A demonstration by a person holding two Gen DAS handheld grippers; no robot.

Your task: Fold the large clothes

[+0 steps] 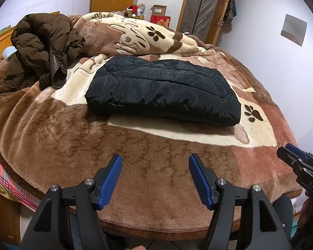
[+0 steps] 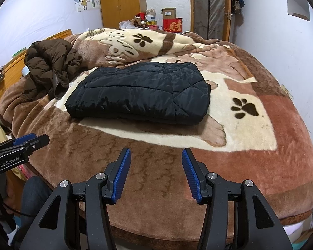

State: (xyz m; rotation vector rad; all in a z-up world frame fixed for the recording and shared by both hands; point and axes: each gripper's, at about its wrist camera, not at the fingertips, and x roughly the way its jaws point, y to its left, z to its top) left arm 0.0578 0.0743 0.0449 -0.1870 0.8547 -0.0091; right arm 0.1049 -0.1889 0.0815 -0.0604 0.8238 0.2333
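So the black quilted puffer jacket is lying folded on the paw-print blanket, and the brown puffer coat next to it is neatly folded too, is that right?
Not quite. The black quilted puffer jacket is folded on the brown and cream paw-print fleece blanket, but the brown puffer coat is not folded: it lies in a crumpled heap to the left of the jacket. The right wrist view shows this clearly.

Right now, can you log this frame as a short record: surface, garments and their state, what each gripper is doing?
surface: bed covered by a brown and cream blanket with paw prints
black jacket: folded into a flat bundle, lying mid-bed
brown jacket: crumpled heap at the far left, not folded
left gripper: open, empty, above the near blanket edge
right gripper: open, empty, short of the black jacket
contact: neither gripper touches a garment
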